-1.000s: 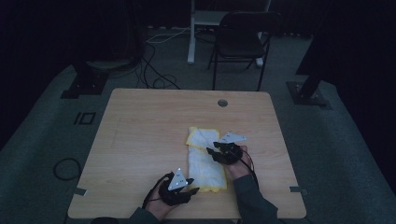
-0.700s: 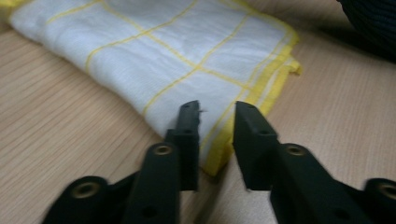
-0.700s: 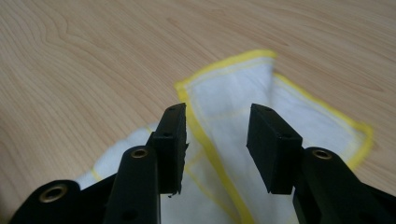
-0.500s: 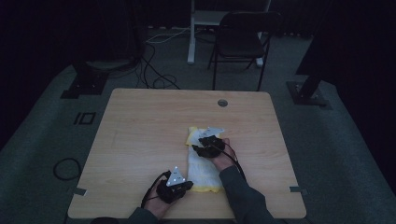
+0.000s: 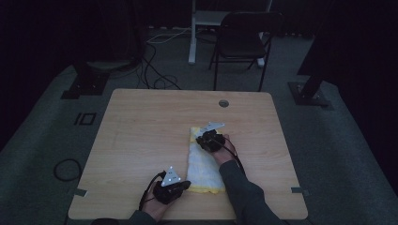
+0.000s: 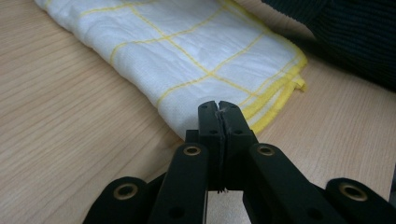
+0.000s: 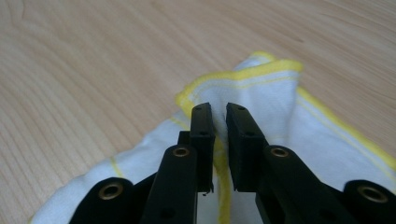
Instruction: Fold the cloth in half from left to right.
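Cloth (image 5: pixel 202 161) on wooden table (image 5: pixel 141 131), dim room — both hand-held grippers pinching its edges.

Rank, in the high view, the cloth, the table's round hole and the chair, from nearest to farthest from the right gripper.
1. The cloth: pinched in the right gripper, at its far end.
2. The hole: near the table's far edge, just beyond the gripper.
3. The chair: on the floor past the table.
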